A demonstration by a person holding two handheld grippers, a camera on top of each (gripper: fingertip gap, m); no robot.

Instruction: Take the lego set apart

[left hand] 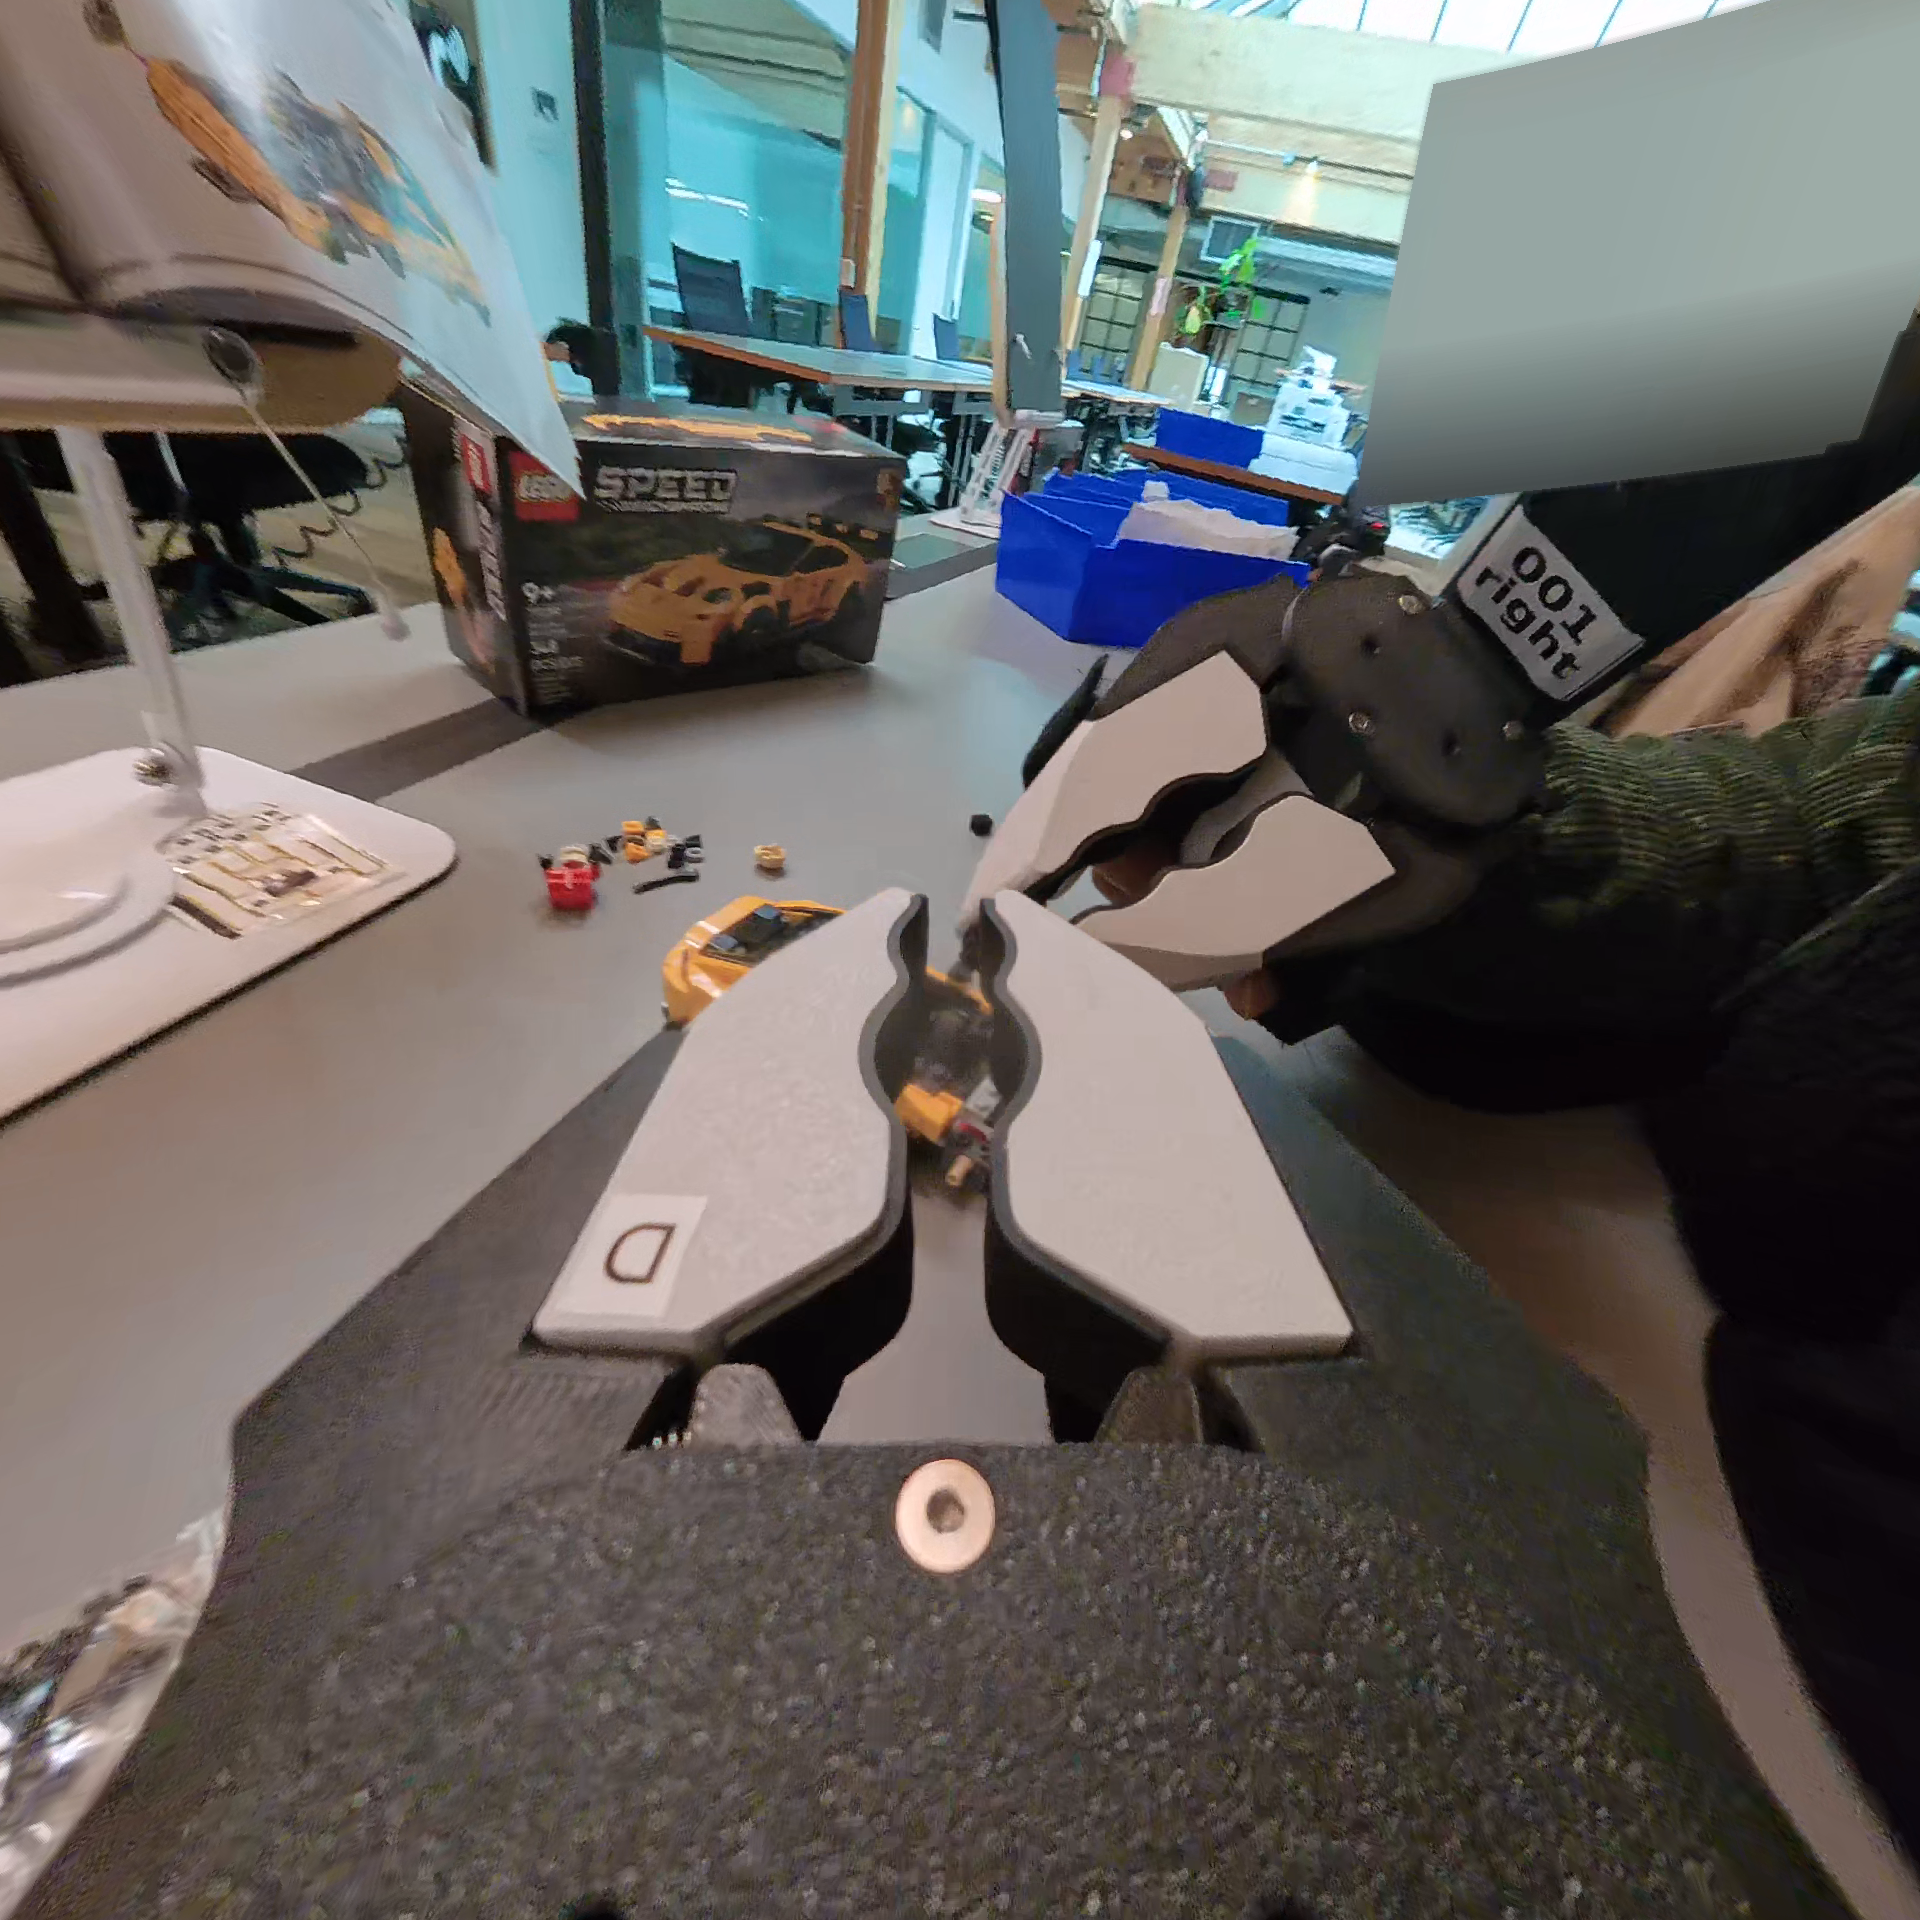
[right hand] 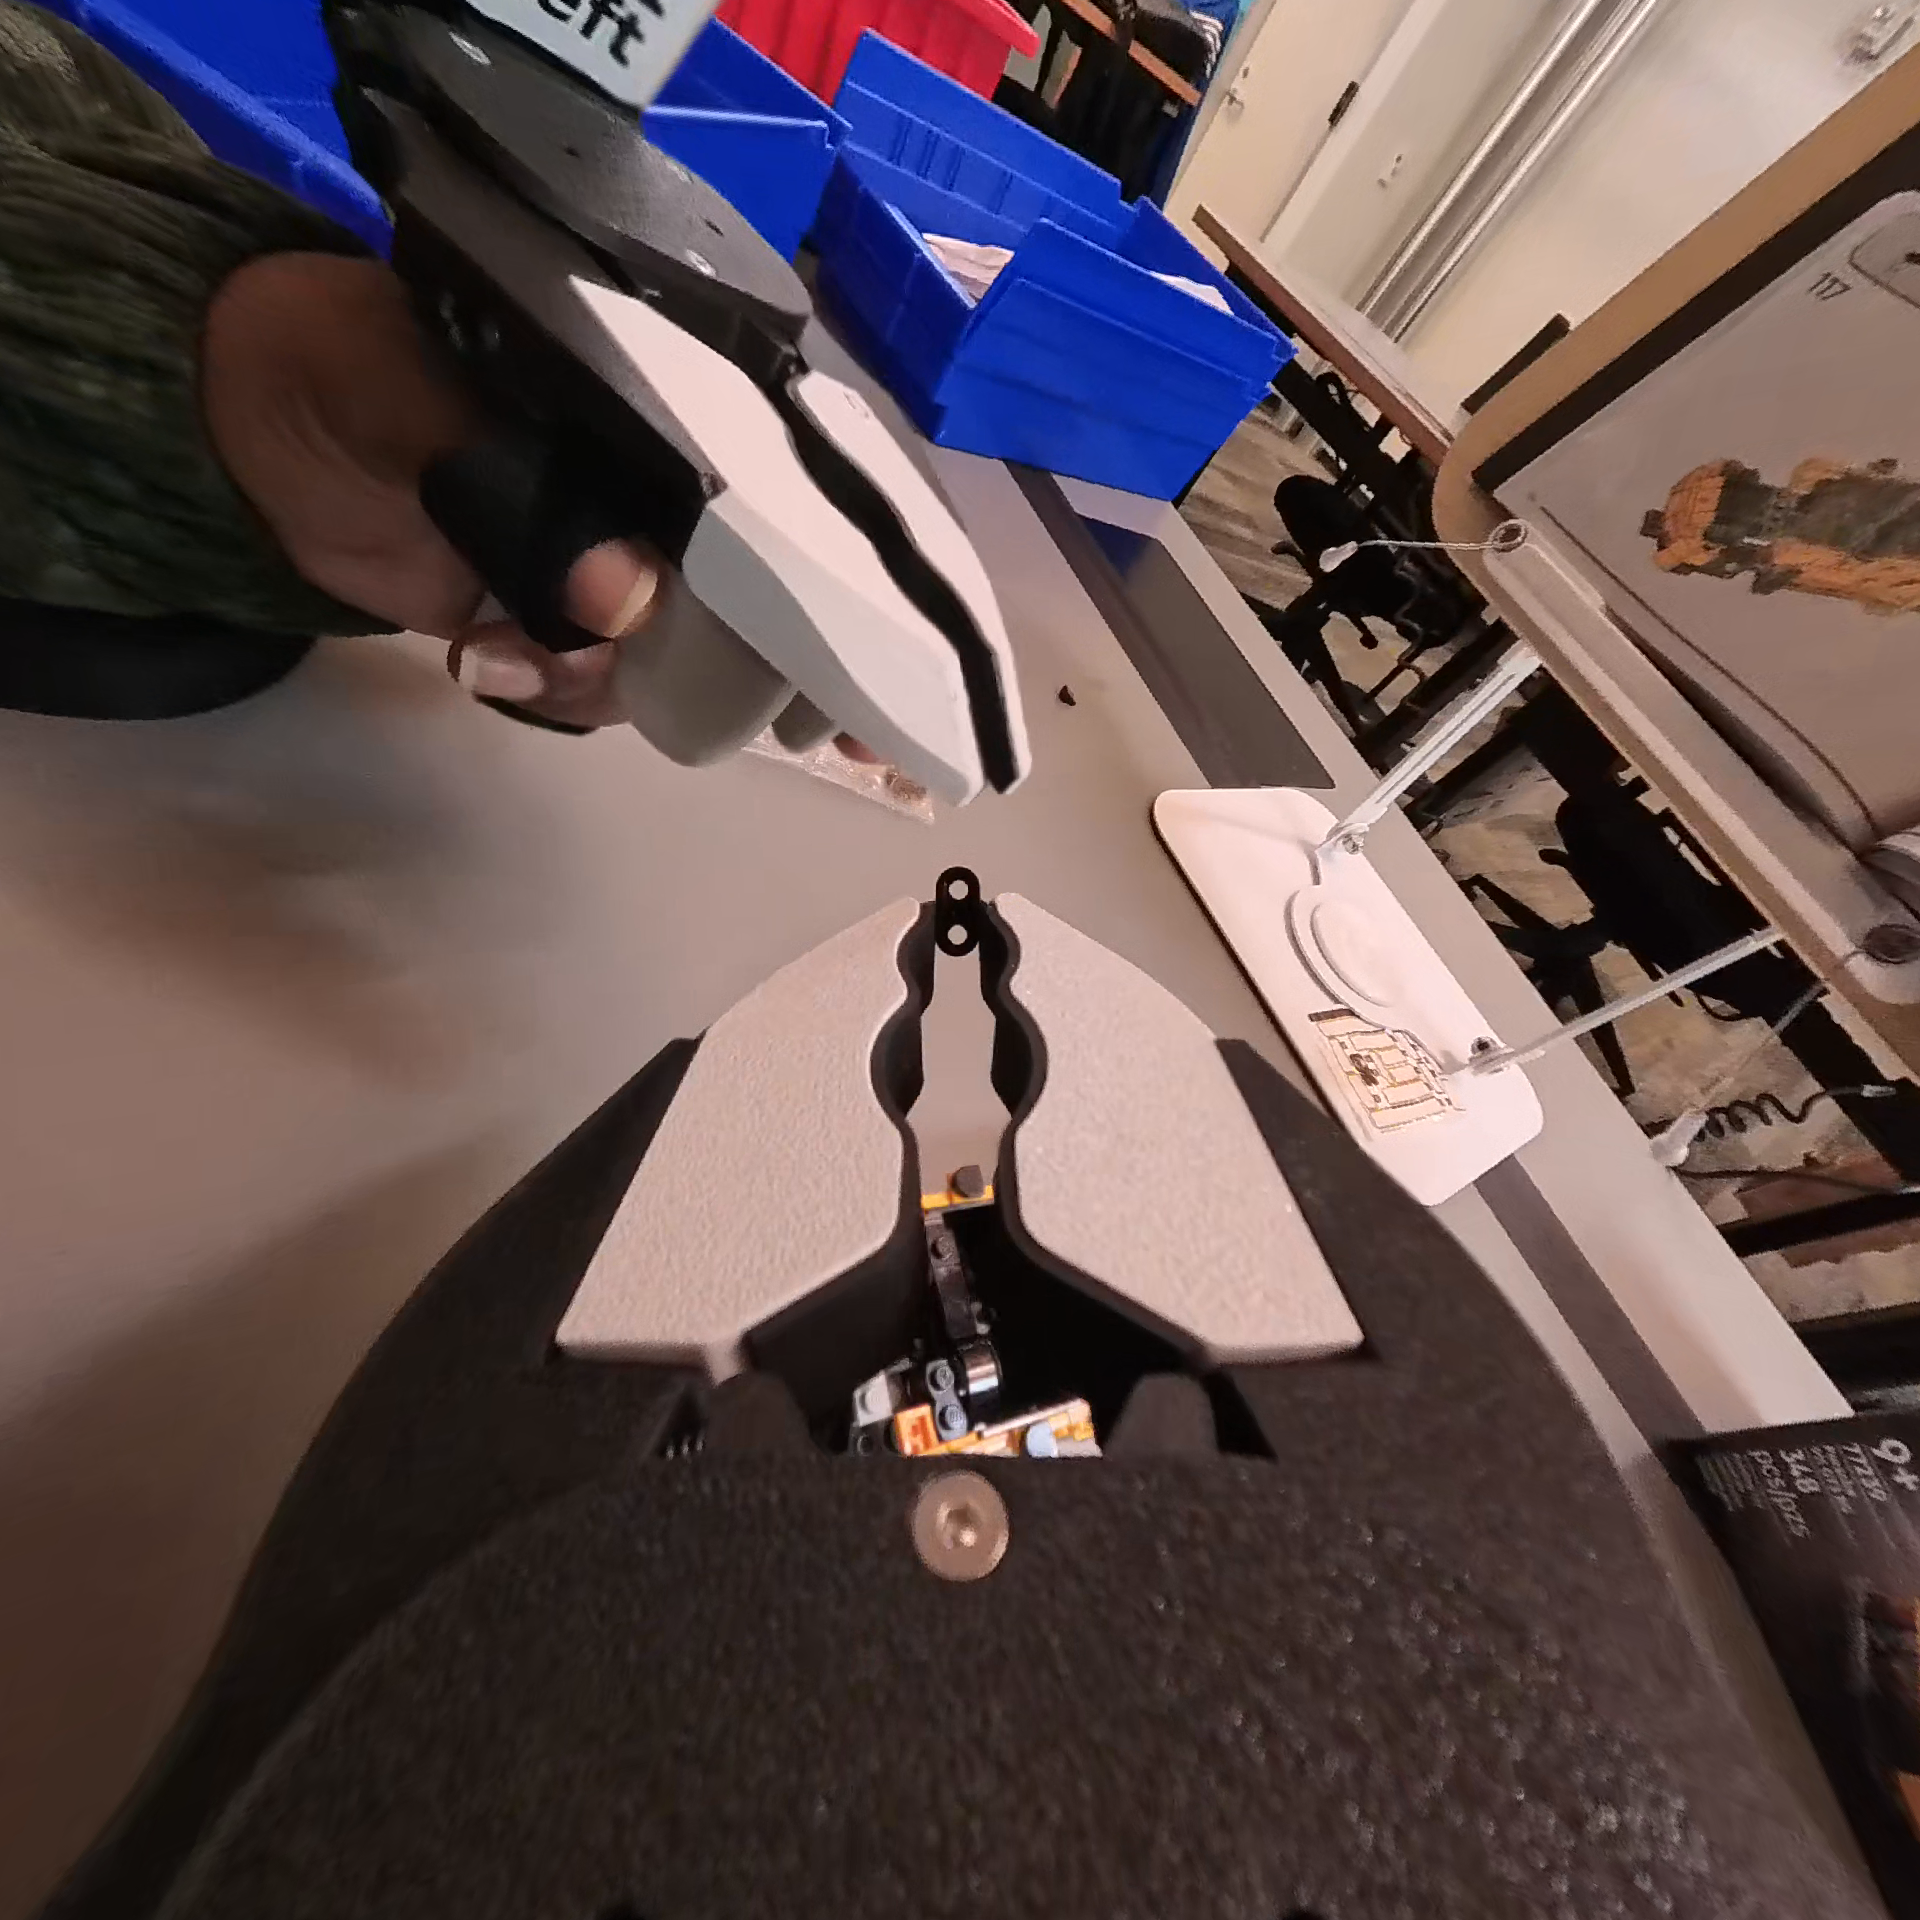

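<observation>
The yellow lego car (left hand: 717, 951) lies on the grey table (left hand: 312, 1039), partly under my left gripper (left hand: 954, 920). The left fingers are nearly together, with nothing seen between the tips; parts of the car show through the gap below. In the right wrist view the left gripper (right hand: 982, 774) hovers above the table, shut. My right gripper (right hand: 958, 920) is shut on a small black piece with two holes (right hand: 958, 912). The car (right hand: 956, 1382) shows below its fingers. In the left wrist view the right gripper (left hand: 977, 899) meets the left fingertips over the car.
Several loose pieces (left hand: 634, 847) and a red piece (left hand: 569, 885) lie beyond the car. Behind stand the set's box (left hand: 675, 561) and blue bins (left hand: 1122, 571). A white stand base (left hand: 208, 862) holds the booklet (left hand: 260, 156) at left. A plastic bag (left hand: 83, 1662) lies near left. Only a small space, under 4 cm, lies between the two pairs of fingers.
</observation>
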